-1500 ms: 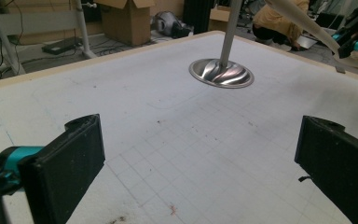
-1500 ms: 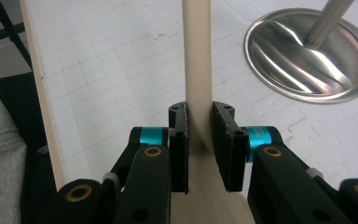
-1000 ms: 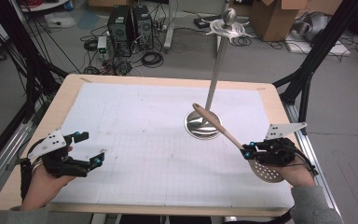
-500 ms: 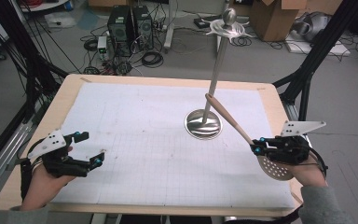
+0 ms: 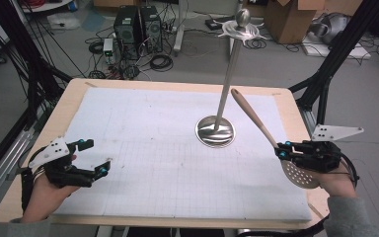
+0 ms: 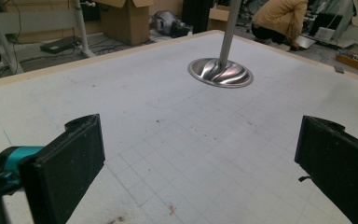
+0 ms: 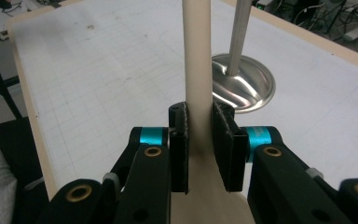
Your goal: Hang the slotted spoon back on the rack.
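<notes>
Skimmer (image 5: 301,174) still off the stand (image 5: 216,131): going left to right, you are resting your left gripper (image 5: 94,159) low at the table's (image 5: 69,106) near-left corner, jaws spread wide and pinching nothing. At centre the stand's hooks (image 5: 242,33) are carrying nothing. At right, your right gripper (image 5: 282,149) is clamping the skimmer's wooden handle just above its perforated bowl, handle tilting toward the pole. Pickup looks done; hanging is still waiting.
</notes>
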`<state>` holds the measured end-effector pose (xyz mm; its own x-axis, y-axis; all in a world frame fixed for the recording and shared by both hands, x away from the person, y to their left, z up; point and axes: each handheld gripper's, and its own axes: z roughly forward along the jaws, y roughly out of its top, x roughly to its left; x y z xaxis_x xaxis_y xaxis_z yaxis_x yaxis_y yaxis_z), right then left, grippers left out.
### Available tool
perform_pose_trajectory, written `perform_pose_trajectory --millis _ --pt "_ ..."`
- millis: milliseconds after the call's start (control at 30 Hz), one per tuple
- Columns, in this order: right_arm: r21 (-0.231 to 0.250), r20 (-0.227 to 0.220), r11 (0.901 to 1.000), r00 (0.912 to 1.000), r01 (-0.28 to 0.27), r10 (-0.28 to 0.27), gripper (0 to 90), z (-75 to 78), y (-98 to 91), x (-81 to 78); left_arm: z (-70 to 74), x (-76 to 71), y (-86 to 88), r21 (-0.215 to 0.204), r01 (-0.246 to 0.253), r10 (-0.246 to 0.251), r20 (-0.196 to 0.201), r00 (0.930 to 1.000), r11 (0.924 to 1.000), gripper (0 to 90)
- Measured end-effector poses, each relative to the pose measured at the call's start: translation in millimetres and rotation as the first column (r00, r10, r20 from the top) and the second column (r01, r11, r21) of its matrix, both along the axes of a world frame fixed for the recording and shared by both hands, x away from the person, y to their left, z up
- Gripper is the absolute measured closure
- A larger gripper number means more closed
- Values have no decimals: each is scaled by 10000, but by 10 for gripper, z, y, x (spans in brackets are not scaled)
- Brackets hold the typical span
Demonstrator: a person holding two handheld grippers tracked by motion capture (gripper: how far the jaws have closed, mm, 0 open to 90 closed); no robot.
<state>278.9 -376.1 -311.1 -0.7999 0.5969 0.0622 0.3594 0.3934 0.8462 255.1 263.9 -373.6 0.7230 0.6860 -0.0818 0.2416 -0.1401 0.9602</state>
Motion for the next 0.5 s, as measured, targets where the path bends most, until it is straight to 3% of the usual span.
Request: perform_pose_trajectory --millis 500 --pt "457 510 9988 9985 181 -205 772 229 -80 -23 4 -2 6 -7 -20 20 37 10000 10000 18"
